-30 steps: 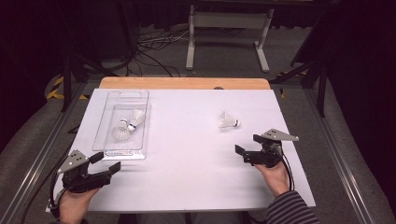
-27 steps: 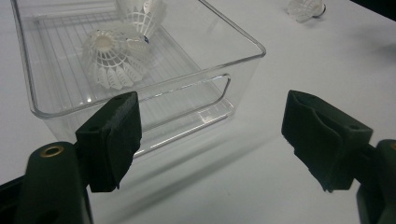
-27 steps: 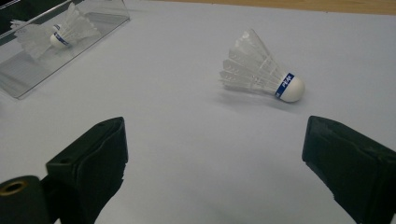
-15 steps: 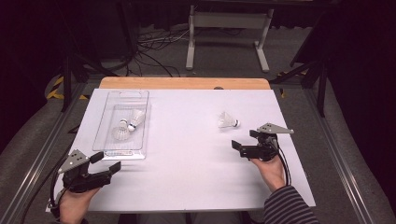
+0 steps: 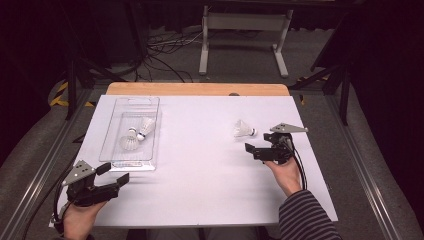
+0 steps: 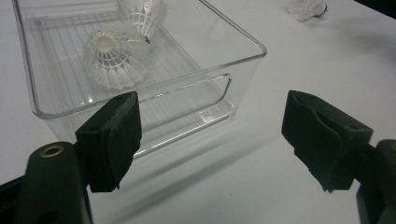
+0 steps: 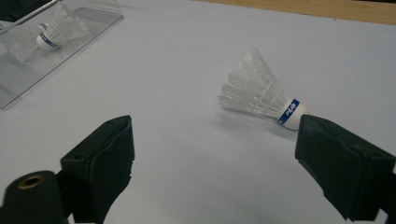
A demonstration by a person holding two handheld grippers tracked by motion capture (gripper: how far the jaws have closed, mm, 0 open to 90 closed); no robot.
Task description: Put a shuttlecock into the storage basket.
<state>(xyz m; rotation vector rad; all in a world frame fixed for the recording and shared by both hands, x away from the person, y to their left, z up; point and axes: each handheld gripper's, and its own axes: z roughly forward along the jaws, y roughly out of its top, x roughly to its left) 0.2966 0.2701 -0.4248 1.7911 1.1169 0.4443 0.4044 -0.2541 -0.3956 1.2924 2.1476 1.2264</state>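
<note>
The work in hand appears to be collecting shuttlecocks into the clear plastic tray (image 5: pixel 131 131) at the left of the white table cover (image 5: pixel 200 180). Two shuttlecocks (image 5: pixel 136 135) already lie inside it. The third, a loose shuttlecock (image 5: pixel 243 129), lies on its side on the cover at the right, well apart from the tray, its cork end with the blue band toward the right gripper (image 5: pixel 262 150).

The right gripper sits just beside that shuttlecock, jaws spread wide and holding nothing. In the right gripper view the loose shuttlecock (image 7: pixel 263 99) lies off-centre, its cork close to the right-hand jaw rather than between the two. The left gripper (image 5: pixel 107 176) rests near the tray's near corner, jaws likewise wide and empty, the tray (image 6: pixel 140 65) directly ahead of it.

Risks, as judged:
- Closing from the present line would likely catch only the cork or miss it; the jaw may knock the cork and roll the light shuttlecock away.
- A grip on the feather skirt would crush or bend it; the cork is the sounder hold.
- A shallow pinch on the rounded cork could slip during the carry across the table.
- A left gripper advance would push the light tray and shift the drop target.
</note>
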